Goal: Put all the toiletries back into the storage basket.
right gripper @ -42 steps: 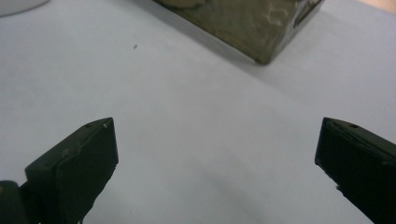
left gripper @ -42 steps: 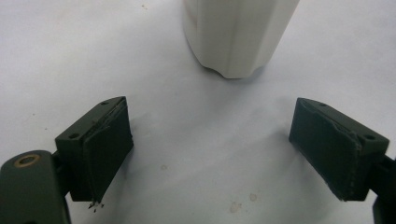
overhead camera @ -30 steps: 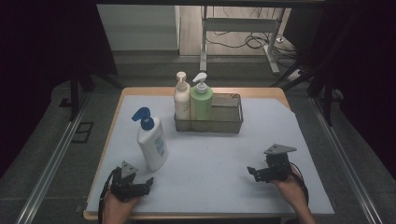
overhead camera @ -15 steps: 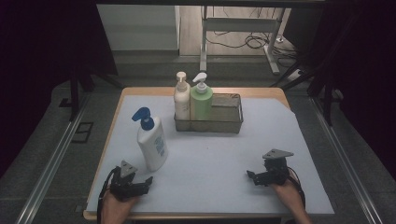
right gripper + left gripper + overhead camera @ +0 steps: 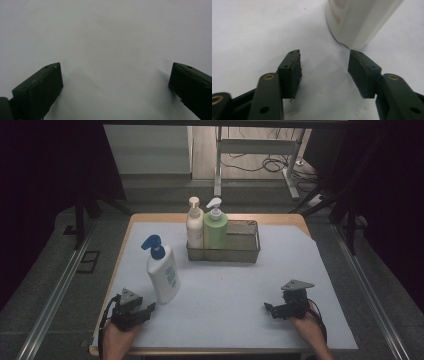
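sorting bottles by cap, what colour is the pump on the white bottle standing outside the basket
Blue; the pump shows best in the high view.

High view overlooks table (image 5: pixel 225 290); gripper views hug it.

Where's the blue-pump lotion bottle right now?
In the high view, the white bottle with the blue pump stands upright at the table's left, outside the wire basket, just beyond the left gripper.
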The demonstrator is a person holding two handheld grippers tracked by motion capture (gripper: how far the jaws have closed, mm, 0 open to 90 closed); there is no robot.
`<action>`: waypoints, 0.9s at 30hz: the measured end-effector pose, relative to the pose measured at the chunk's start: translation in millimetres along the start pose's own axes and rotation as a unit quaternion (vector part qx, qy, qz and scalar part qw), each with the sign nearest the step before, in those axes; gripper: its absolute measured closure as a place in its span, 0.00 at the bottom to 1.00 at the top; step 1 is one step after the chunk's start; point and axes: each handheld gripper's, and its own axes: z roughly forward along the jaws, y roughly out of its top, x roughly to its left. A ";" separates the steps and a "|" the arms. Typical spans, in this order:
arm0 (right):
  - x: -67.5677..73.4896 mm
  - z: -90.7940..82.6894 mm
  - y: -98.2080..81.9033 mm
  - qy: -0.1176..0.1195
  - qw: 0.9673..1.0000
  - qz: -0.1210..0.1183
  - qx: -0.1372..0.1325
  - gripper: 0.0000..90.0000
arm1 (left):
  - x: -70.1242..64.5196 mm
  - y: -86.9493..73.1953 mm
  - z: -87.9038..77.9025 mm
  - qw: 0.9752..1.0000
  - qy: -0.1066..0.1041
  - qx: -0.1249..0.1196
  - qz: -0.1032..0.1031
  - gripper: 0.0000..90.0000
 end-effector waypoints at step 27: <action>-0.1 0.1 -0.2 0.000 1.000 0.000 -0.001 0.00 | 13.9 41.5 36.1 0.999 -0.017 0.008 0.033 0.99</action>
